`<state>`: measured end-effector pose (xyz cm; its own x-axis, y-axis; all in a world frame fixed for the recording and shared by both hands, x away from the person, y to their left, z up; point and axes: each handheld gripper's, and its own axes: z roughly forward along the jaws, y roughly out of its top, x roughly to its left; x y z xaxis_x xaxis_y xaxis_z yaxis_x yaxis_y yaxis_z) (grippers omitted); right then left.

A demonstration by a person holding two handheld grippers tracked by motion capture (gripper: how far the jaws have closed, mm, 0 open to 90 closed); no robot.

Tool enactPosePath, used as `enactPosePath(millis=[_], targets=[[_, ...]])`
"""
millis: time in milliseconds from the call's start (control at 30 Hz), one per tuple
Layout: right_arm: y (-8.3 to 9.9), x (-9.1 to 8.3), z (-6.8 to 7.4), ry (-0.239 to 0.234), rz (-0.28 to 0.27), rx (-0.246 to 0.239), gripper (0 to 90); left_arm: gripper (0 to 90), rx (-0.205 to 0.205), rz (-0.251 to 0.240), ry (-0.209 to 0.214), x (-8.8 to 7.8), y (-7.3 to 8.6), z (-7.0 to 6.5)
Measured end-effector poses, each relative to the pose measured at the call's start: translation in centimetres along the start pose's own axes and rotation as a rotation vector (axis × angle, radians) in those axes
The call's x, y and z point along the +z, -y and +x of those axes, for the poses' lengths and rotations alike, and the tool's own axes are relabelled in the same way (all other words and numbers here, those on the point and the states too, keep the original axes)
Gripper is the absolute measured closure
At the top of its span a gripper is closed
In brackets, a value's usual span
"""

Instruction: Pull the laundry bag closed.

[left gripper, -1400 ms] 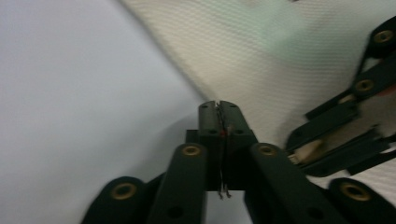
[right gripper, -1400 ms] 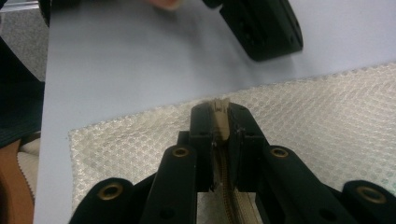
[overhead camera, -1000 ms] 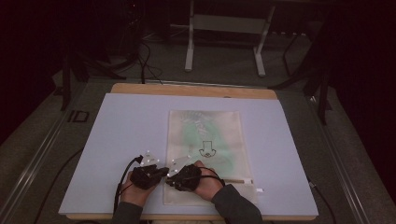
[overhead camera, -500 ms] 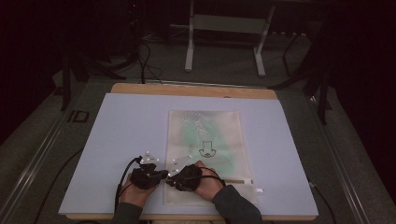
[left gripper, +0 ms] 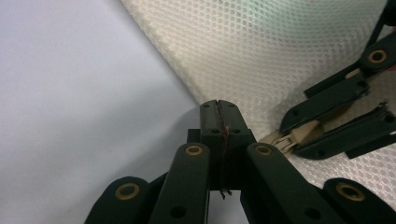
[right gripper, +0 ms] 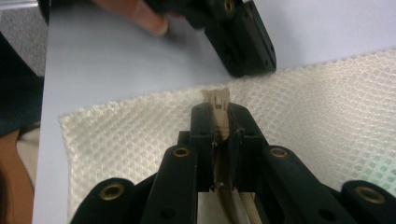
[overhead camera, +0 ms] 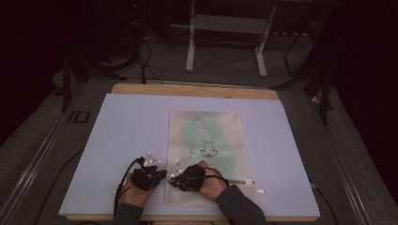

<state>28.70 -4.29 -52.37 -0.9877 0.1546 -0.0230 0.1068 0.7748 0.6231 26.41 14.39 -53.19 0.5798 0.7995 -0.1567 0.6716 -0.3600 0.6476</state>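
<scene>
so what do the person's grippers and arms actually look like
Both the left gripper and right gripper are black, with jointed link jaws pinned by brass-coloured rivets. Each carries a grey three-cornered plate with white dots and trails a black cable. The forearms wear dark sleeves.

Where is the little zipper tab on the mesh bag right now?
In the right gripper view the zipper tab is pinched in the right gripper, at the mesh bag's near left edge, beside the left gripper in the high view.
</scene>
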Motion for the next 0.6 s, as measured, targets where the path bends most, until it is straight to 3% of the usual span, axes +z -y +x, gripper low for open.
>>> enactPosePath(millis=[100,267,333,467,600], targets=[[0.5,-0.4,-0.3,-0.004,-0.001,0.017,82.3,89.7,0.012,-0.001,-0.012,0.0,0.0,-0.2],[0.5,-0.2,-0.2,0.002,-0.008,0.016,82.3,89.5,-0.014,-0.015,0.01,-0.1,0.1,0.1],[0.4,-0.2,-0.1,0.003,-0.009,0.012,82.3,89.4,-0.023,-0.035,0.008,-0.4,0.1,0.2],[0.3,-0.1,-0.2,0.004,-0.013,0.011,82.3,89.4,-0.02,-0.098,0.052,-1.2,0.1,-0.1],[0.2,0.1,0.0,0.01,-0.016,0.015,82.3,89.3,-0.013,-0.073,0.075,-0.6,0.0,-0.6]])
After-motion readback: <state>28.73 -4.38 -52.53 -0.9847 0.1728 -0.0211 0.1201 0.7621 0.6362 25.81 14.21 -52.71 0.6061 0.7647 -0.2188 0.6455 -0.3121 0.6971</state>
